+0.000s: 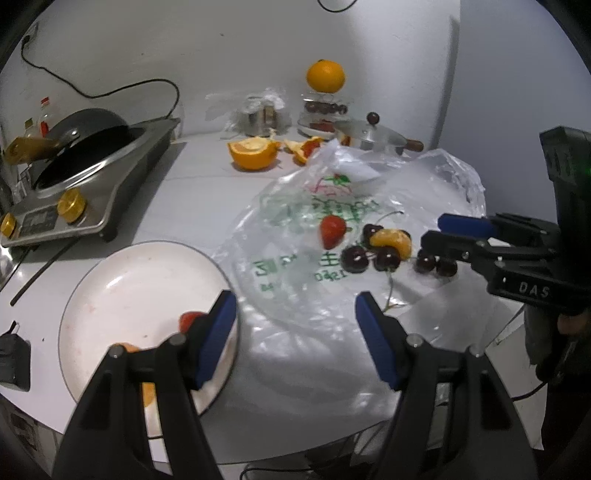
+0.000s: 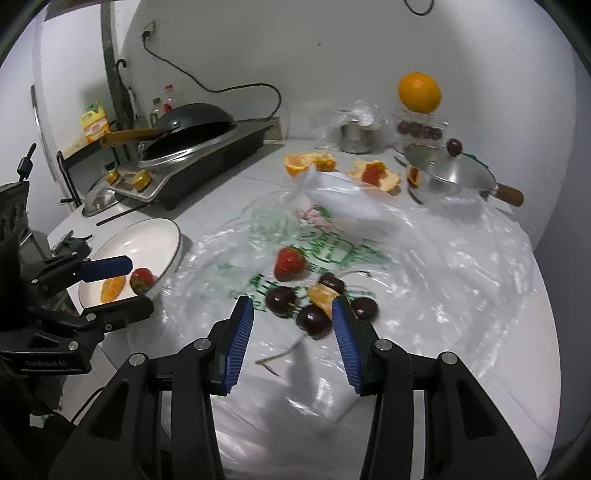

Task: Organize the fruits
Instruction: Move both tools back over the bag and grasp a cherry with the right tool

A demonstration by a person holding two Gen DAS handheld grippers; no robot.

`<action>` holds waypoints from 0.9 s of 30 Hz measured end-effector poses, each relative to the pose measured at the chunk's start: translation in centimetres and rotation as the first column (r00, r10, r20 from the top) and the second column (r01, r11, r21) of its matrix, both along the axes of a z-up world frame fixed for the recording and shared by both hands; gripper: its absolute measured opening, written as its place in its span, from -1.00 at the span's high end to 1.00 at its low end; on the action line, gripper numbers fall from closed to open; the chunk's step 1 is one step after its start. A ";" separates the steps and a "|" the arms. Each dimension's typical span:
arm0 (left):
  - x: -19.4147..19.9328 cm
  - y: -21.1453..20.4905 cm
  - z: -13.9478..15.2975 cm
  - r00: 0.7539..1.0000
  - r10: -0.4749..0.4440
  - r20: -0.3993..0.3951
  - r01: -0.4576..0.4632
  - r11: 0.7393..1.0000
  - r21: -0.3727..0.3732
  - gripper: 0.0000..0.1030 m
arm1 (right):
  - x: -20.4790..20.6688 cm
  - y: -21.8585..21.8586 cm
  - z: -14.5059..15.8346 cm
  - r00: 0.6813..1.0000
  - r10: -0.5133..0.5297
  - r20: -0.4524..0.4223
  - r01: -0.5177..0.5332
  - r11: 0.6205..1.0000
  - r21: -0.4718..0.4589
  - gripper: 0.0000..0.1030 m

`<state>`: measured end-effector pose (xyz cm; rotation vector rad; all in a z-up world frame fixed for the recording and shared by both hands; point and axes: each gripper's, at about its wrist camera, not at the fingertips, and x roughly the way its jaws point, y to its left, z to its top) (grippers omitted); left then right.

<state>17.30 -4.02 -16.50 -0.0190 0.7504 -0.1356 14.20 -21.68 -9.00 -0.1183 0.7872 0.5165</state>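
fruits point(image 2: 321, 295) lie just ahead of my right tongs point(image 2: 291, 332), nearer than my left tongs point(image 1: 295, 325). both tongs released, grasping nothing.

A home kitchen is shown; a white bench point(image 2: 229, 192) is set against plain white walls; an induction cooker point(image 1: 92, 184) with brass knobs carries a black wok point(image 1: 85, 136); its cord point(image 2: 221, 86) is run up to a wall socket point(image 2: 148, 30); a steel pot point(image 2: 448, 177) with a wooden handle and a lid is placed at the back; oil and sauce bottles point(image 2: 95, 123) are kept on a rack beside the cooker; a white plate point(image 1: 147, 295), a printed plastic bag point(image 2: 424, 251), cut orange pieces point(image 1: 253, 153) and peel are spread about.
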 end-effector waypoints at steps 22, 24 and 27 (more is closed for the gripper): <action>2.5 -6.5 -1.7 0.995 -0.083 -0.062 0.085 0.996 0.030 -0.33 | 0.3 -5.7 -3.7 0.997 -0.046 -0.057 0.044 0.998 -0.038 0.09; 2.7 -6.9 -1.8 0.994 -0.088 -0.066 0.090 0.995 0.035 -0.33 | 0.4 -5.8 -4.1 0.997 -0.038 -0.062 0.036 0.998 -0.043 0.09; 3.2 -7.5 -2.1 0.993 -0.096 -0.076 0.099 0.994 0.042 -0.32 | 0.4 -6.0 -4.7 0.997 -0.024 -0.072 0.020 0.999 -0.045 0.16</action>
